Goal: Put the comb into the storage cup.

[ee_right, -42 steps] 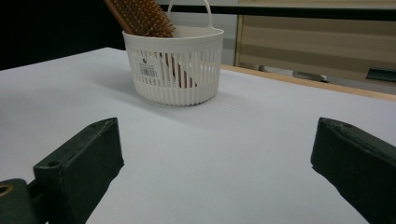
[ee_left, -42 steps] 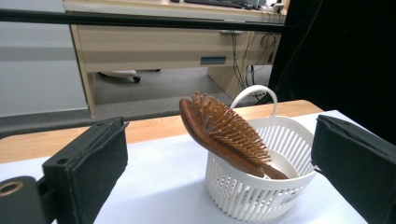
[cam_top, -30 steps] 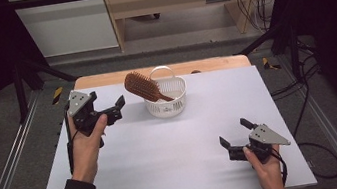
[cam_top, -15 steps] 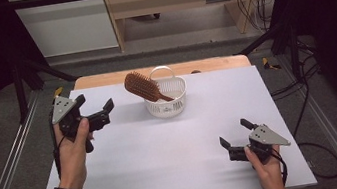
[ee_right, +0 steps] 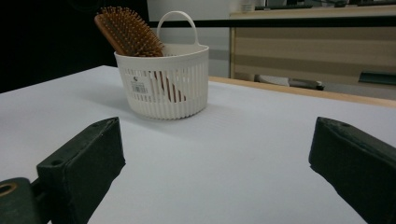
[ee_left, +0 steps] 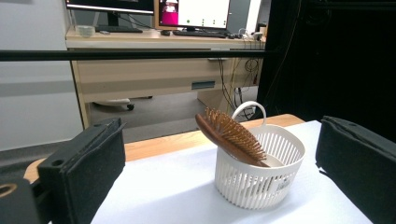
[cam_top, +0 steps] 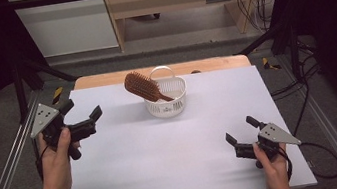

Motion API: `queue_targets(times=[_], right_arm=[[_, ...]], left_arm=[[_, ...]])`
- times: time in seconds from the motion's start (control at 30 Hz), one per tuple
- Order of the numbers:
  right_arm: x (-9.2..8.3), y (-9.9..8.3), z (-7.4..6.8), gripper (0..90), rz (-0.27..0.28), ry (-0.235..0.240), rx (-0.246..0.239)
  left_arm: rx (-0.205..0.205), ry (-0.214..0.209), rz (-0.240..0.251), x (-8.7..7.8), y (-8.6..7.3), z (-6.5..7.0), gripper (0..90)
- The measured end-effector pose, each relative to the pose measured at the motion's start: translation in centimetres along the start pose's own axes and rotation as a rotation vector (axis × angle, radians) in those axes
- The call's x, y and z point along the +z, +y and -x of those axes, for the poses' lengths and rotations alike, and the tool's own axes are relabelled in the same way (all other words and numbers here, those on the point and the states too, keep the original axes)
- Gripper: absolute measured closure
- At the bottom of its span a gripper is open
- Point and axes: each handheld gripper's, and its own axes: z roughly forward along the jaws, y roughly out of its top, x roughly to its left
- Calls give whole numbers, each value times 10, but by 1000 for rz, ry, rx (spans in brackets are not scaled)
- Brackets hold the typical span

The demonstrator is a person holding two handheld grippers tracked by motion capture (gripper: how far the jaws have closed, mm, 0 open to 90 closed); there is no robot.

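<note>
A small white slatted basket (cam_top: 169, 105) with a loop handle stands at the back middle of the white table (cam_top: 165, 150). A brown wooden hairbrush (cam_top: 139, 85) leans in it, bristled head sticking up and out to the left. From the left gripper view the basket (ee_left: 258, 177) and brush (ee_left: 231, 135) sit ahead, between the jaws. In the right gripper view the basket (ee_right: 163, 86) and brush (ee_right: 128, 31) lie farther off. My left gripper (cam_top: 83, 114) is open, held above the table's left edge, well left of the basket. My right gripper (cam_top: 241, 130) rests open near the front right.
A wooden strip (cam_top: 103, 79) borders the table's far edge. Metal frame rails (cam_top: 6, 169) run along both sides. A desk (ee_left: 154, 70) with monitors stands beyond the table. A cable (cam_top: 325, 162) trails off the right gripper past the table's right edge.
My left gripper has drawn back from near the basket toward the table's left edge and nearer the person. The right gripper, basket and brush have stayed put.
</note>
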Motion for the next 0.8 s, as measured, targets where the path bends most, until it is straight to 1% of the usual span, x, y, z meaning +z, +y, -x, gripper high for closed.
queue_targets(times=[0.07, 0.13, 0.17, 0.23, 0.33, 0.4, 0.47, 0.57, 0.6, 0.73, 0.8], right_arm=[[0, 3, 1, 37, 10, -1, -15], [-1, 6, 3, 35, 23, 2, -18], [-2, 7, 5, 34, 23, 4, -23], [-5, 9, 7, 33, 18, -9, -37], [-11, 11, 12, 33, 17, -17, -22], [-15, 11, 15, 33, 15, -22, -23], [-19, 11, 16, 33, 15, -26, -25], [-23, 10, 15, 32, 16, -26, -31], [-24, 9, 14, 32, 17, -26, -35], [-28, 8, 11, 32, 16, -24, -50], [-29, 7, 10, 31, 14, -24, -59]], left_arm=[[0, 4, 7, -4, -4, -4, 16], [-1, 6, 13, -8, -8, -9, 15], [-3, 7, 20, -10, -10, -11, 16], [-1, 15, 31, -14, -14, -15, 15], [16, 25, 55, -20, -22, -19, 14], [9, 25, 68, -24, -27, -21, 16], [24, 27, 70, -28, -33, -21, 16], [64, 34, 67, -33, -40, -20, 15], [71, 39, 68, -35, -42, -19, 16], [87, 47, 67, -41, -55, -15, 19], [98, 44, 53, -43, -61, -12, 19]])
